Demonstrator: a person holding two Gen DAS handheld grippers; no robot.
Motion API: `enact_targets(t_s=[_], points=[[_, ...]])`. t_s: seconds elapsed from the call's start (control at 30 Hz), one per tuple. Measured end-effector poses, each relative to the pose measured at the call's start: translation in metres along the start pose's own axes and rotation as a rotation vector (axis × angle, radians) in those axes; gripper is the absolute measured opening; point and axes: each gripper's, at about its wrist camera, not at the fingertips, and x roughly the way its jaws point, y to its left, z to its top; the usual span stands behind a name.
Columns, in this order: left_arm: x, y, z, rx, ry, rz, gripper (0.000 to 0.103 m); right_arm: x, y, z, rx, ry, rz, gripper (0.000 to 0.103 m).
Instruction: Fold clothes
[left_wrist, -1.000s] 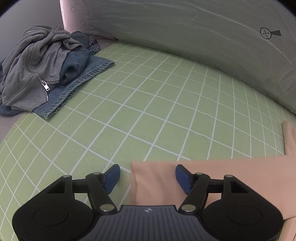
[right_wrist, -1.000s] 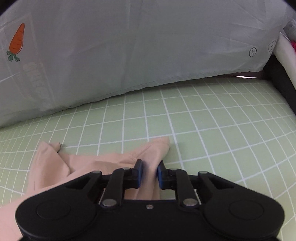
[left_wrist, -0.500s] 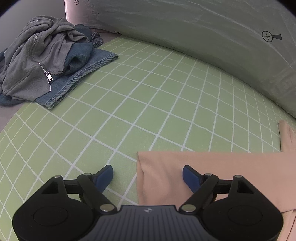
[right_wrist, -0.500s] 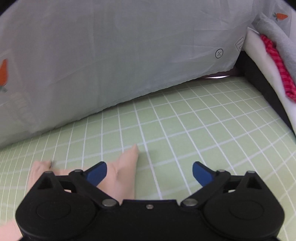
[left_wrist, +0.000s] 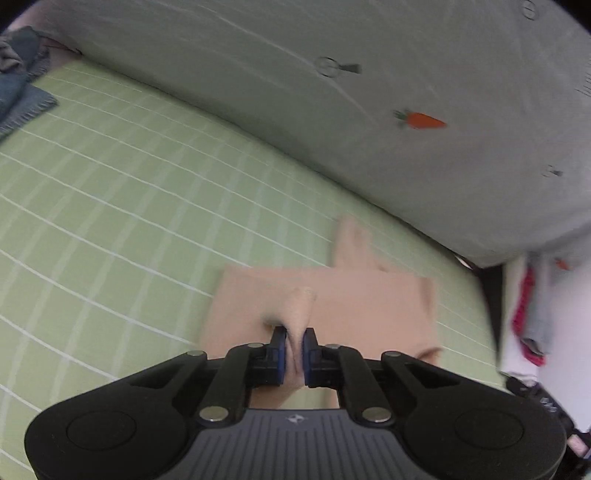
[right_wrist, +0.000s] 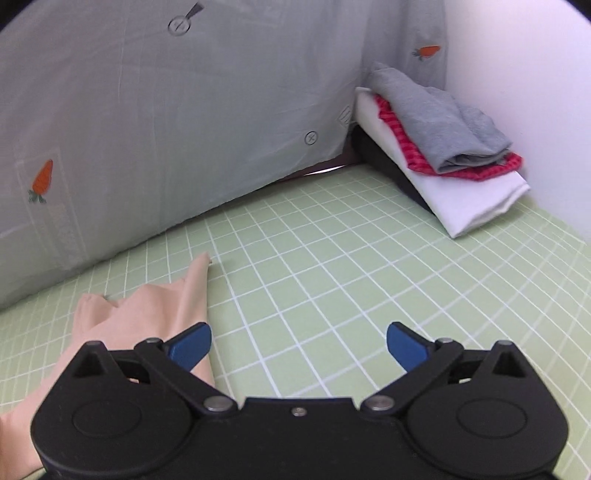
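On the green sheet with a white grid (left_wrist: 122, 206) lies the peach-pink soft garment (left_wrist: 369, 306), partly folded. Left gripper (left_wrist: 293, 341): jaws clamped on a raised pinch of the garment's near edge. Right gripper (right_wrist: 298, 341): jaws wide apart, holding nothing, its left blue pad just over the garment's edge (right_wrist: 147, 314). Folded stack of white, red-striped and grey clothes (right_wrist: 443, 147) sits well apart by the wall.

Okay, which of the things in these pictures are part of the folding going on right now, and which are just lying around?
In use:
- peach garment
- left gripper, shut on a pinch of it
- right gripper, open, empty

Lying about:
- folded stack of grey, red and white clothes
- denim piece at the far edge
- carrot-print sheet behind
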Motion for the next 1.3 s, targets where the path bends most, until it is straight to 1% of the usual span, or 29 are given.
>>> enact_targets(t_s=[0.1, 0.13, 0.17, 0.2, 0.23, 0.27, 0.3, 0.4, 0.53, 0.6, 0.67, 0.73, 0.77, 0.83, 0.97, 1.03, 1.07, 1.1, 1.13, 1.2, 1.23, 1.27, 1.3], points=[[0.0, -0.048, -0.025, 0.132, 0.076, -0.097, 0.01, -0.015, -0.009, -0.014, -0.007, 0.013, 0.002, 0.102], [0.002, -0.059, -0.036, 0.158, 0.103, -0.1, 0.018, -0.019, -0.012, -0.019, -0.014, 0.022, 0.005, 0.102], [0.004, -0.069, -0.046, 0.184, 0.129, -0.101, 0.027, -0.023, -0.015, -0.024, -0.021, 0.032, 0.015, 0.102], [0.005, -0.079, -0.057, 0.209, 0.155, -0.102, 0.053, -0.028, -0.018, -0.029, -0.027, 0.042, 0.025, 0.102], [0.005, -0.085, -0.066, 0.237, 0.17, -0.071, 0.077, -0.033, -0.02, -0.034, -0.035, 0.049, 0.035, 0.102], [0.001, -0.085, -0.074, 0.248, 0.159, -0.038, 0.08, -0.04, -0.022, -0.04, -0.047, 0.048, 0.047, 0.102], [-0.004, -0.085, -0.081, 0.258, 0.147, -0.006, 0.081, -0.045, -0.022, -0.044, -0.06, 0.045, 0.06, 0.103], [-0.021, -0.065, -0.088, 0.187, 0.104, 0.104, 0.092, -0.052, -0.018, -0.056, -0.099, 0.052, 0.118, 0.103], [-0.05, -0.035, -0.092, 0.1, 0.051, 0.226, 0.097, -0.049, 0.002, -0.071, -0.167, 0.098, 0.268, 0.103], [-0.06, -0.023, -0.094, 0.075, 0.038, 0.268, 0.098, -0.049, 0.017, -0.08, -0.221, 0.111, 0.337, 0.103], [-0.072, -0.013, -0.095, 0.045, 0.019, 0.289, 0.098, -0.048, 0.038, -0.09, -0.285, 0.126, 0.397, 0.103], [-0.085, -0.003, -0.097, 0.019, -0.001, 0.303, 0.099, -0.046, 0.056, -0.1, -0.34, 0.141, 0.435, 0.103], [-0.088, 0.001, -0.098, 0.013, -0.005, 0.309, 0.1, -0.045, 0.066, -0.105, -0.369, 0.148, 0.441, 0.103], [-0.094, 0.006, -0.099, 0.003, -0.011, 0.317, 0.1, -0.042, 0.083, -0.113, -0.428, 0.166, 0.415, 0.103], [-0.099, 0.014, -0.098, -0.006, -0.013, 0.318, 0.1, -0.042, 0.1, -0.122, -0.5, 0.188, 0.45, 0.102], [-0.1, 0.017, -0.096, -0.004, -0.011, 0.309, 0.1, -0.046, 0.102, -0.125, -0.505, 0.183, 0.463, 0.09], [-0.1, 0.017, -0.095, -0.003, -0.009, 0.301, 0.101, -0.047, 0.104, -0.125, -0.504, 0.187, 0.461, 0.075], [-0.099, 0.017, -0.093, 0.002, -0.005, 0.289, 0.101, -0.047, 0.106, -0.126, -0.505, 0.195, 0.461, 0.057], [-0.097, 0.017, -0.092, 0.009, 0.001, 0.279, 0.101, -0.046, 0.106, -0.127, -0.508, 0.214, 0.472, 0.05], [-0.093, 0.015, -0.089, 0.034, 0.015, 0.26, 0.101, -0.047, 0.105, -0.127, -0.514, 0.225, 0.501, 0.025], [-0.091, 0.013, -0.088, 0.048, 0.022, 0.25, 0.101, -0.049, 0.105, -0.127, -0.514, 0.224, 0.506, 0.018], [-0.089, 0.012, -0.087, 0.057, 0.028, 0.24, 0.101, -0.052, 0.103, -0.126, -0.506, 0.224, 0.513, 0.008], [-0.087, 0.01, -0.086, 0.069, 0.035, 0.227, 0.101, -0.054, 0.1, -0.125, -0.489, 0.222, 0.522, 0.005]])
